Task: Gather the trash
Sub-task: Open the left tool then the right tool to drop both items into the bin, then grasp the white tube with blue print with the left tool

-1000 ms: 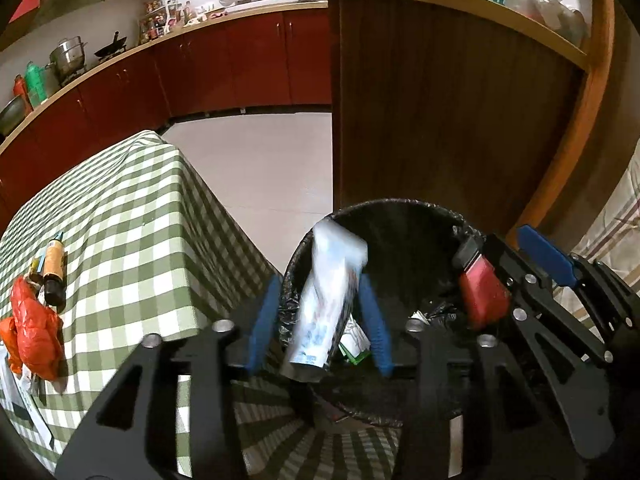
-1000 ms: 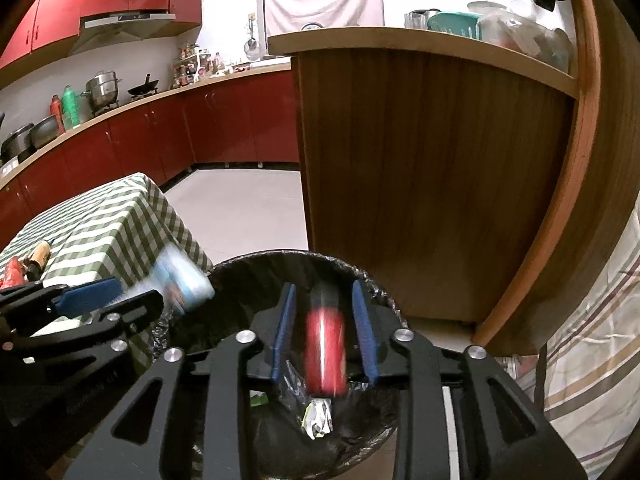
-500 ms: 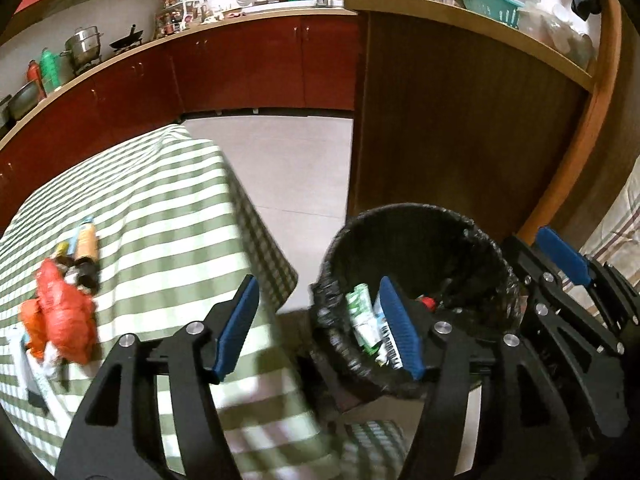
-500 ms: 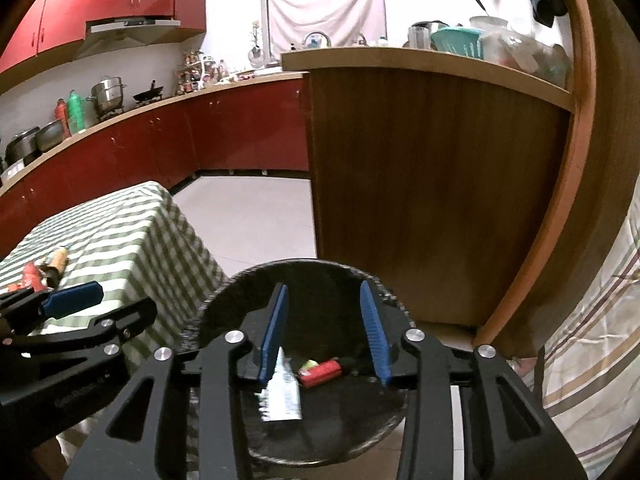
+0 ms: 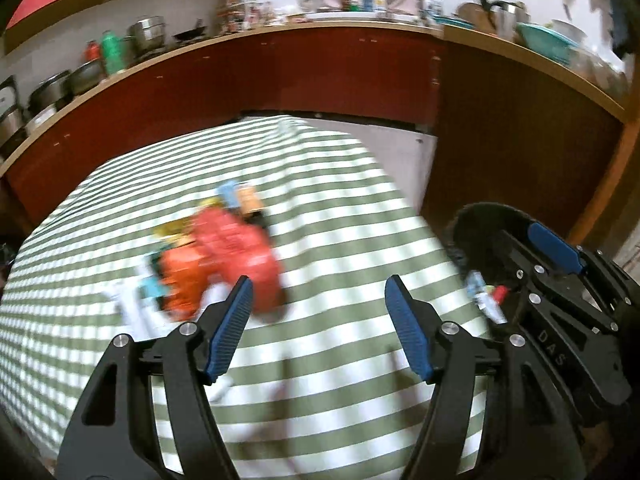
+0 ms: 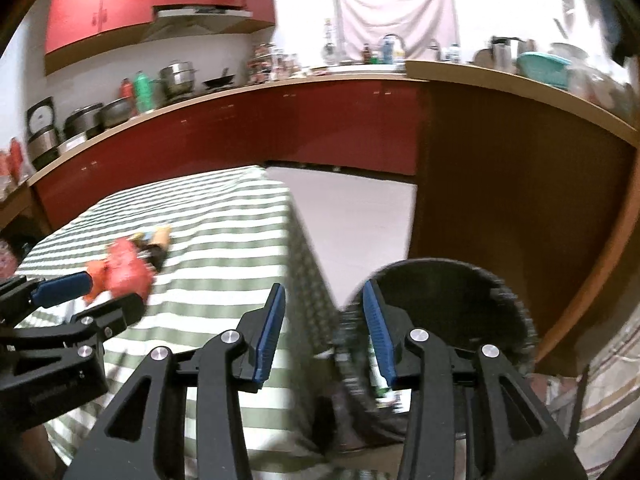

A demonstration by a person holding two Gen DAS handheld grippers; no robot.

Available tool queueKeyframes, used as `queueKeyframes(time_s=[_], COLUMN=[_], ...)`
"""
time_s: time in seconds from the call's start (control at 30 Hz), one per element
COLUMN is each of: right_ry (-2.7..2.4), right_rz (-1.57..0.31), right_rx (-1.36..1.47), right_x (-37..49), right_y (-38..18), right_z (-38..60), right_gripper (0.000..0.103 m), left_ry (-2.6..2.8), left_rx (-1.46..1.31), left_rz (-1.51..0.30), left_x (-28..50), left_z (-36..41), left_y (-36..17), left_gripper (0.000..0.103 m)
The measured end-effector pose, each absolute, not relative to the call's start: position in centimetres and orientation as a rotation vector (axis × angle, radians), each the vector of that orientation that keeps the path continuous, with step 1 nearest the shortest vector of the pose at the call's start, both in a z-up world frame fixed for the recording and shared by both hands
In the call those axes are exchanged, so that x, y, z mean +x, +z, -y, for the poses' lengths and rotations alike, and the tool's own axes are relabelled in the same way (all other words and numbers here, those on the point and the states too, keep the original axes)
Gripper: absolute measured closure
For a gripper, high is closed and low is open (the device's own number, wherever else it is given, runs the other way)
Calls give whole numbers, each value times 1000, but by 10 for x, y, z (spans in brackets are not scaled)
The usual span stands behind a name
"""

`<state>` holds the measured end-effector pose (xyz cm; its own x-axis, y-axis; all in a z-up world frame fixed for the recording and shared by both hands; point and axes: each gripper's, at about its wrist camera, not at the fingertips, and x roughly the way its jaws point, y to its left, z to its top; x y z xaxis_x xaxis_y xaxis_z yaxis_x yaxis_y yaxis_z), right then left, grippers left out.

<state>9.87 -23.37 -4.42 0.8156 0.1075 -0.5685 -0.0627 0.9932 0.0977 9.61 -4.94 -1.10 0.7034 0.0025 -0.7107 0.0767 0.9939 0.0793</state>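
A blurred pile of trash lies on the green checked table (image 5: 340, 208): a red bag (image 5: 236, 248), an orange wrapper (image 5: 180, 276), a bottle (image 5: 246, 198) and white scraps. My left gripper (image 5: 318, 300) is open and empty above the table, just right of the pile. My right gripper (image 6: 324, 320) is open and empty over the gap between the table's edge and the black bin (image 6: 452, 304). The bin also shows in the left wrist view (image 5: 480, 232), with dropped trash inside. The pile shows in the right wrist view (image 6: 124, 268).
A wooden counter wall (image 6: 520, 200) stands behind the bin. Red kitchen cabinets (image 5: 280, 72) run along the back with pots on top. Tiled floor (image 6: 360, 220) lies between table and counter. A striped cloth (image 6: 612, 380) is at the far right.
Both grippers let their trash fall into the bin and opened. Both have since swung left from the bin toward the table and the pile.
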Motion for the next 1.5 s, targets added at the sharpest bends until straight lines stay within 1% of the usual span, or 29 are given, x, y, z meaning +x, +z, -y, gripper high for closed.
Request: queueKeyframes(time_s=[0.1, 0.4, 0.6, 0.73, 0.77, 0.83, 0.9, 0.93, 1.0, 1.03, 1.13, 1.47, 1.5], right_ry=[145, 246, 268, 282, 286, 293, 299, 303, 311, 314, 323, 327, 327], right_rz=[-618, -657, -680, -690, -691, -694, -697, -698, -701, -702, -704, -708, -707], right_rx=[66, 22, 13, -4, -10, -17, -21, -23, -31, -34, -43, -45, -47], right_x=[98, 97, 101, 101, 100, 100, 99, 99, 98, 97, 95, 95, 94], right_y=[-45, -54, -58, -59, -59, -59, -60, -60, -61, -61, -61, -60, -61], right_z=[205, 147, 127, 116, 112, 106, 101, 99, 95, 94, 88, 81, 80], right_gripper=[62, 62, 62, 62, 62, 62, 62, 62, 62, 62, 62, 62, 62], left_ry=[34, 167, 180, 174, 172, 165, 137, 127, 115, 108, 73, 70, 74], left_rx=[100, 46, 17, -18, -22, -23, -32, -36, -31, -34, -60, -91, -100], left_rz=[-786, -825, -858, -869, -866, -866, -878, -878, -879, -882, -900, -893, -891], left_x=[91, 84, 92, 96, 95, 92, 91, 90, 87, 87, 87, 82, 82], left_z=[20, -52, -70, -84, -88, -90, -95, -98, -101, -102, -108, -121, -122], left_y=[-12, -25, -41, -47, -47, -48, -50, -51, -52, -53, -56, -53, -52], left_gripper=[33, 33, 31, 32, 34, 46, 50, 56, 60, 67, 79, 79, 77])
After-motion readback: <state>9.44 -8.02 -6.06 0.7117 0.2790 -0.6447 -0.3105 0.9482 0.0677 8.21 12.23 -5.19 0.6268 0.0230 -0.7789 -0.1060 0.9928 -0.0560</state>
